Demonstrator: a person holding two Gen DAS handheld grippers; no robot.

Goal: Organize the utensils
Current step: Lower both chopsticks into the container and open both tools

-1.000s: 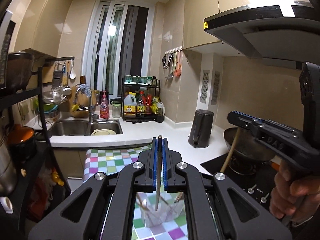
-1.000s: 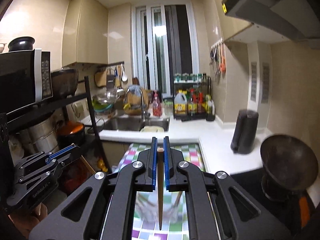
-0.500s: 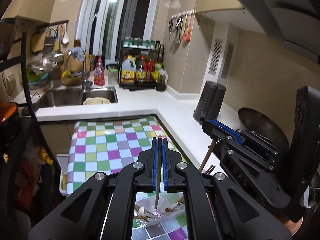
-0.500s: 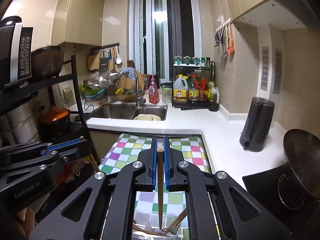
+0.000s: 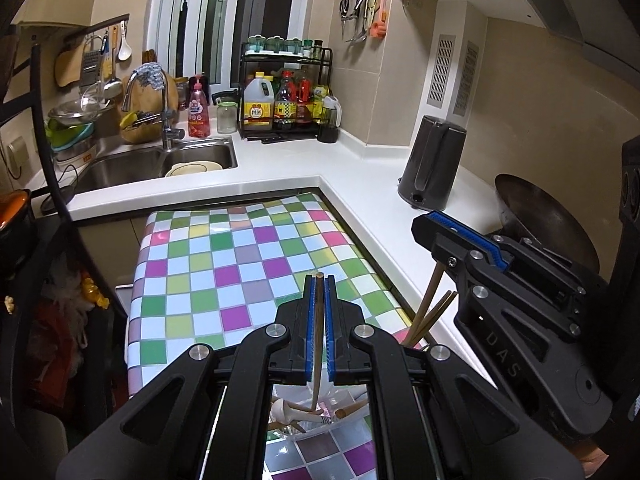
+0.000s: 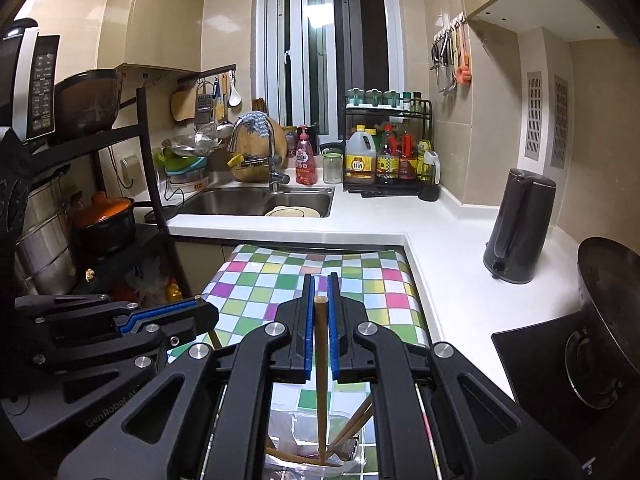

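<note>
I have one chopstick (image 5: 318, 344) pinched in my left hand-held gripper (image 5: 319, 280) and another chopstick (image 6: 320, 376) in my right hand-held gripper (image 6: 320, 280), both clamped tight. Each stick runs lengthwise between the pads, its lower end pointing down into the clear tub (image 6: 352, 446). The tub sits on the checkered cloth (image 5: 240, 264) covering the bench, with more utensils (image 5: 304, 414) lying inside.
</note>
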